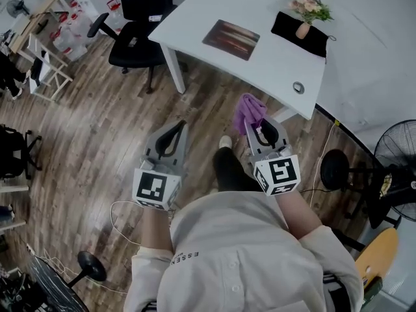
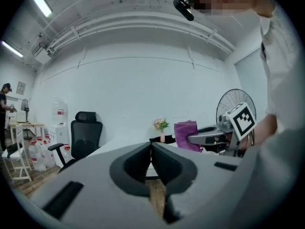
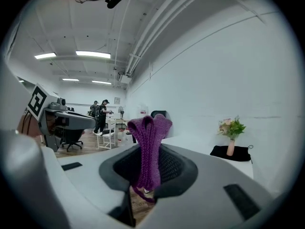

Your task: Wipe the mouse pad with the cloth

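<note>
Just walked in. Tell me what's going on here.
A person stands on the wood floor short of the white table, holding a gripper in each hand. The right claw is shut on a purple cloth; the left claw is shut and empty. The mouse pad lies on the table, not yet touched by the cloth.

The cloth (image 1: pixel 249 112) is purple, the mouse pad (image 1: pixel 231 39) brown-striped, the table (image 1: pixel 260 67) white.

Head view steeply down, both gripper views level toward shared white table (image 1: pixel 273 64)
</note>
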Demonstrator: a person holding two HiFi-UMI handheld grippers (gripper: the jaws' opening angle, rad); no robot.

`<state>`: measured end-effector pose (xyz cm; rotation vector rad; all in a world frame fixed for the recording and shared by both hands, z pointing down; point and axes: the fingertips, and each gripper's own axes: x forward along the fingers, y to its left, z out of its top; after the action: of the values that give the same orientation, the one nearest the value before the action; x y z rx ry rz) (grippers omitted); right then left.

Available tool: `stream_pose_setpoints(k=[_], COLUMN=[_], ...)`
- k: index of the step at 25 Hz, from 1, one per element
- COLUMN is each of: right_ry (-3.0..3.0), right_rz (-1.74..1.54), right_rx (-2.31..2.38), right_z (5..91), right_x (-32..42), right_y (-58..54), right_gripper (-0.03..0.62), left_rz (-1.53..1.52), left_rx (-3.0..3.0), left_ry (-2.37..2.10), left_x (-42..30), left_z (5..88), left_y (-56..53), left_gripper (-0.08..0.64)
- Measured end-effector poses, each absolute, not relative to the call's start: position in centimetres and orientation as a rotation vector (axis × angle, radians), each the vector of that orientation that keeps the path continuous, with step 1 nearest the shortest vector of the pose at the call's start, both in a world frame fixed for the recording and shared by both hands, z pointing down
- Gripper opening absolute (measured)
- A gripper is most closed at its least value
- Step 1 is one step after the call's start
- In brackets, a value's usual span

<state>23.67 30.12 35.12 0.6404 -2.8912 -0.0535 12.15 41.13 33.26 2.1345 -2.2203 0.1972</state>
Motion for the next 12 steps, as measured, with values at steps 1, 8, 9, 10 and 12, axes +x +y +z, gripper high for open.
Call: stream_pose_setpoints(k=[1, 8, 9, 10, 12], right_ry=[-2.892, -2.897, -2.898, -2.899, -2.898], right_rz=[-0.047, 0.008, 0.017, 0.026, 0.041], right_rx=[0.623, 0.556, 0.552, 0.550, 0.551], right_z=[35.4, 35.7, 35.5, 35.4, 35.2], right_x=[22.8, 15.8, 14.8, 13.9, 12.5], right_y=[29.2, 20.4, 18.9, 17.2, 13.9], right_gripper=[0.091, 0.091, 0.091, 0.091, 0.091], left_rz=[0.205, 0.246, 0.244, 0.242, 0.248], left_rx=[2.119, 2.035, 2.030, 2.028, 2.035], left_ry=[-2.234, -2.297, -2.305, -2.310, -2.309], left_x=[11.5, 4.8, 3.8, 2.9, 1.3], left_z=[33.4, 32.8, 32.4, 32.1, 31.7], left_y=[40.5, 33.2, 31.8, 30.2, 26.8], left_gripper=[0.003, 0.003, 0.003, 0.003, 0.003])
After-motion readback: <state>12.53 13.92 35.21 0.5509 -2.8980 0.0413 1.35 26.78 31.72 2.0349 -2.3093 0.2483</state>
